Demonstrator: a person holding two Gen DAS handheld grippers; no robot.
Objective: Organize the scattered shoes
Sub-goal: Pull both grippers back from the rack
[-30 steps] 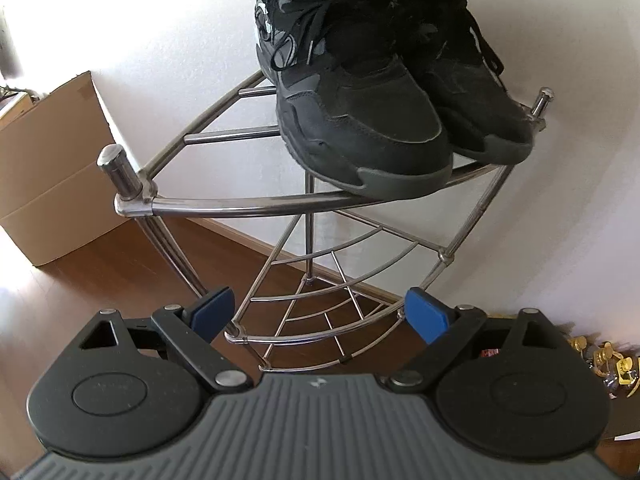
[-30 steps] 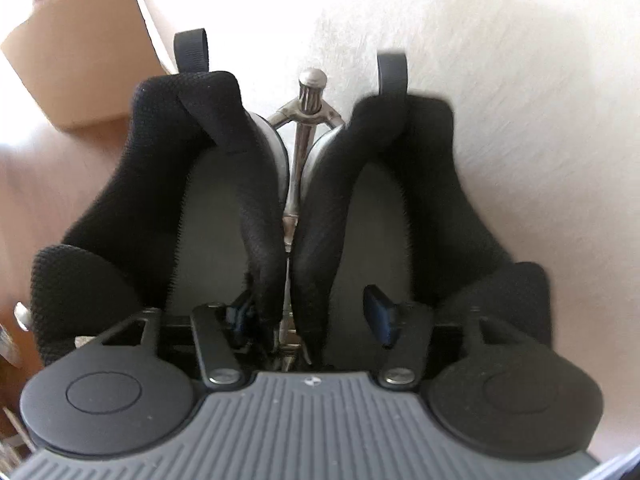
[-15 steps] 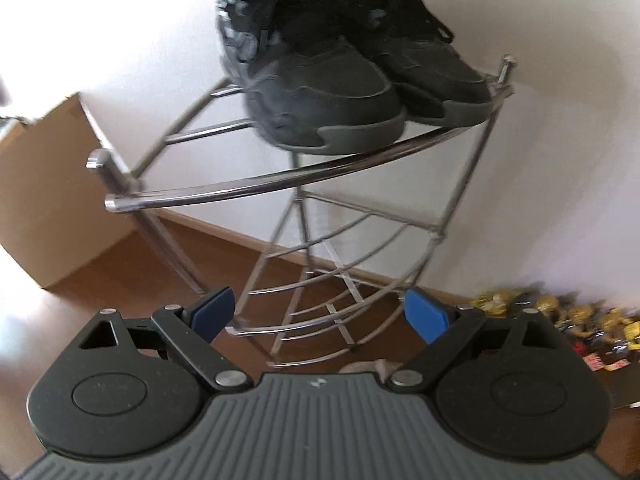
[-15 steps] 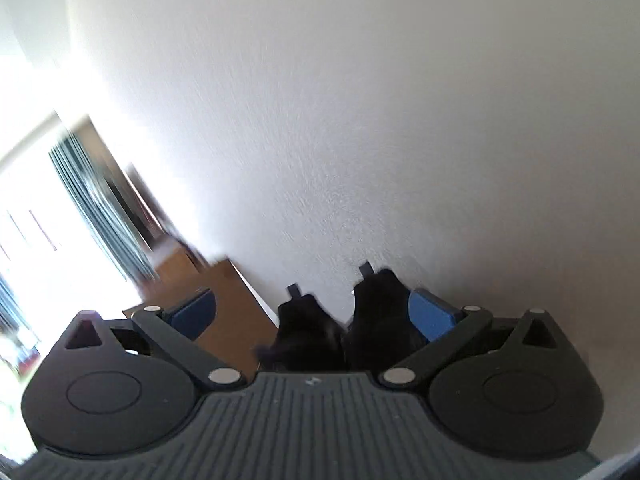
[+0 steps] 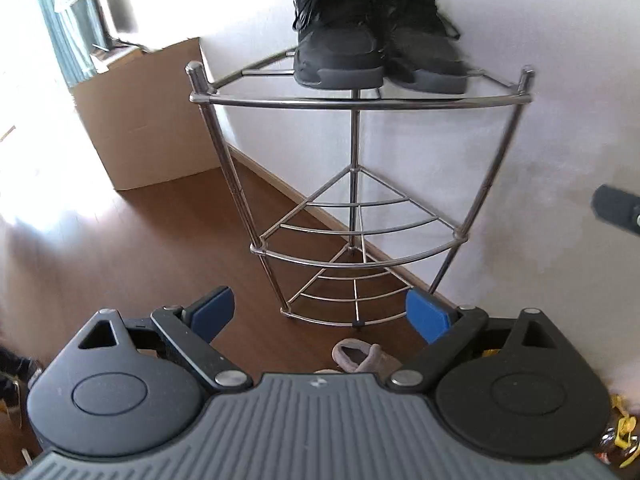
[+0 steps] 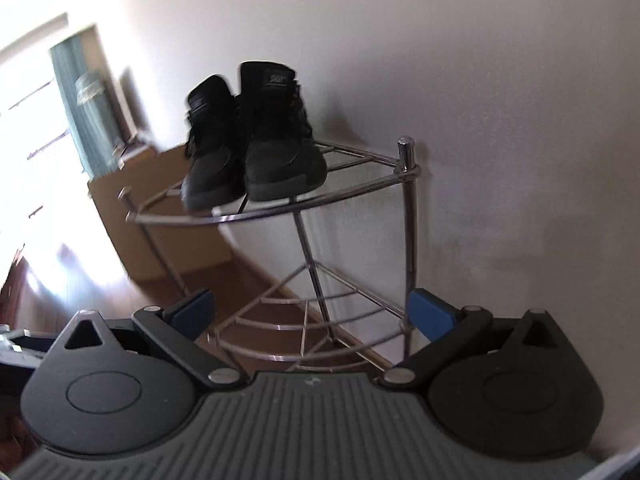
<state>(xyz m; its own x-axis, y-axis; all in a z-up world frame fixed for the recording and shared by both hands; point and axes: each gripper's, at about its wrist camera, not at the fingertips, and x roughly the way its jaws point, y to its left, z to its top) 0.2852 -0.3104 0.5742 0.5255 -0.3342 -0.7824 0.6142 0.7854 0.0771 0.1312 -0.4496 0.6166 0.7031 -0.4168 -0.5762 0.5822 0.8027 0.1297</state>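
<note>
Two black sneakers (image 5: 376, 28) stand side by side, toes forward, on the top tier of a chrome corner rack (image 5: 360, 102). The right wrist view shows the same sneakers (image 6: 260, 140) on that rack (image 6: 280, 210) from the right side. A grey slipper (image 5: 358, 356) lies on the floor in front of the rack's foot. My left gripper (image 5: 320, 314) is open and empty, well back from the rack and above the slipper. My right gripper (image 6: 314, 314) is open and empty too, away from the shoes. Its dark body (image 5: 616, 208) shows at the right edge of the left wrist view.
A cardboard box (image 5: 148, 116) stands on the wooden floor left of the rack, against the white wall. The rack's two lower tiers (image 5: 352, 256) hold nothing. Small yellow items (image 5: 620, 432) lie on the floor at the far right. A bright window with a teal curtain (image 5: 60, 20) is at the far left.
My right gripper went from inside the black sneakers to open and drawn back, leaving them on the top tier. My left gripper also pulled back, so the whole rack and the slipper show.
</note>
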